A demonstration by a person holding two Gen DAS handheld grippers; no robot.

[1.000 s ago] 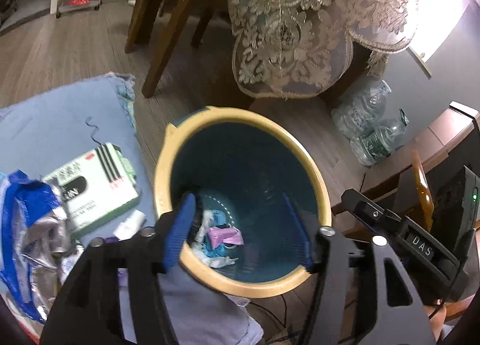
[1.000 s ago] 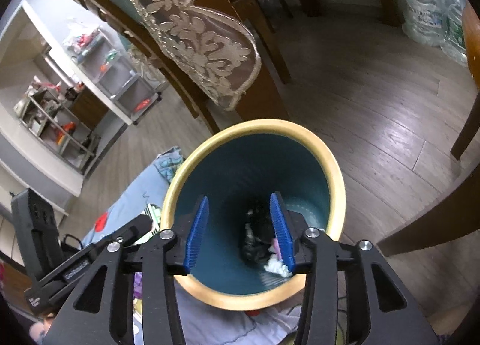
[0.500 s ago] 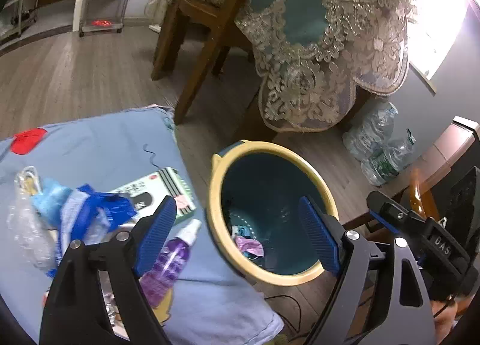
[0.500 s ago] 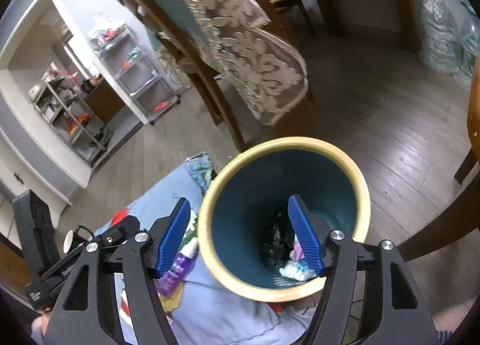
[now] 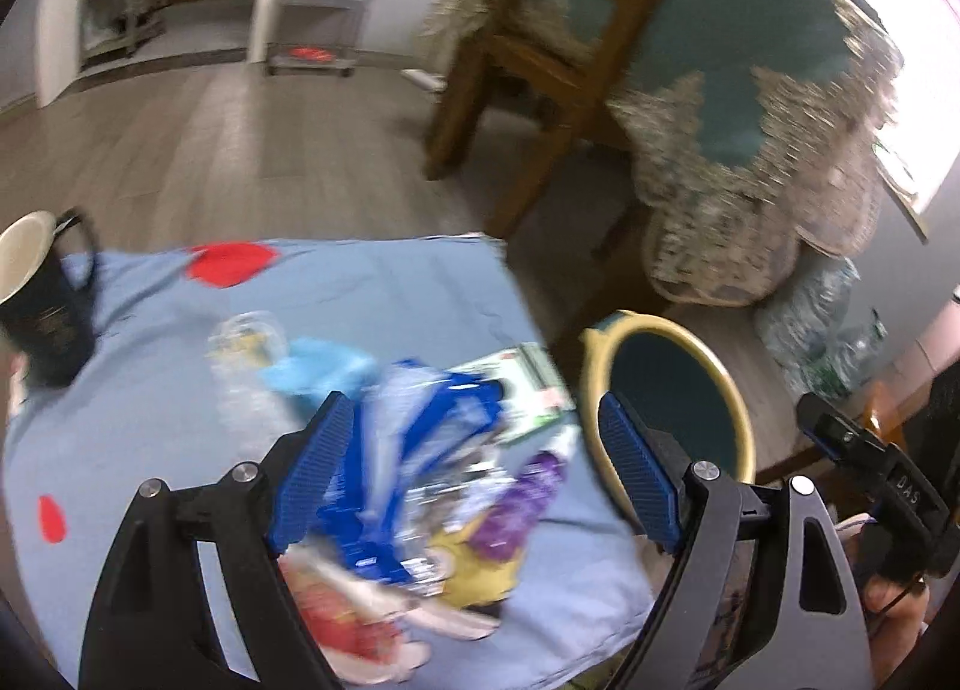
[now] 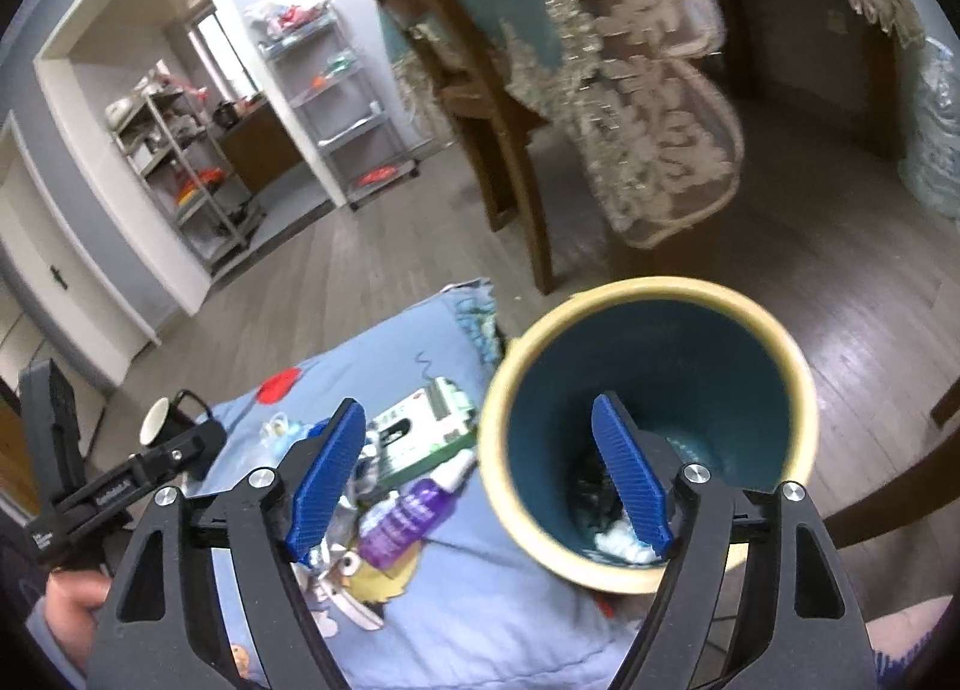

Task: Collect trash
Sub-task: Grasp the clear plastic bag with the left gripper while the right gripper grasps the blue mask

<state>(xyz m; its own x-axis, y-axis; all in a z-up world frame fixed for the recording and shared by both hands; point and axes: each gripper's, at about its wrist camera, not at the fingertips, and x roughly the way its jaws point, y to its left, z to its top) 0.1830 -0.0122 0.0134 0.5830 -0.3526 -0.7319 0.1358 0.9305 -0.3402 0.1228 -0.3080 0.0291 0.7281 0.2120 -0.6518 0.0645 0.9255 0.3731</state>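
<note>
Grippers come first in each view, nearest the lens. The left gripper (image 5: pixel 474 480) has its fingers spread wide with nothing clamped; the litter seen between the blue pads (image 5: pixel 312 474) lies on the cloth below, not in the grip. Wide spacing suits the loose, bulky pile, judged to be the next pickup. The right gripper (image 6: pixel 480 480) has its jaws opening at this moment, also empty; one pad frames the table side and the other stands over the bin mouth, so nothing lies between them.

Just beyond the left gripper, toward 12 o'clock, sits the trash pile: a crumpled blue wrapper (image 5: pixel 420 438), a purple spray bottle (image 5: pixel 516 504) at 3 o'clock of it, and a green and white box (image 5: pixel 528 390) at 1 o'clock. Motion blur hides finer detail. All rest on a light blue cloth (image 5: pixel 150 432) covering a low table, which keeps the items gathered within reach of both hands.

Touching or just beside the cloth's edge, at 3 o'clock of the pile, stands the bin (image 6: pixel 648 294), teal inside with a yellow rim. The right wrist view shows scraps already at its bottom (image 6: pixel 618 540). Its position against the table keeps the carry short.

A dark mug (image 5: pixel 45 300) stands at 10 o'clock of the pile, well apart, probably not trash. Farther off are a wooden chair (image 5: pixel 540 60) and a lace tablecloth (image 5: pixel 750 180).
</note>
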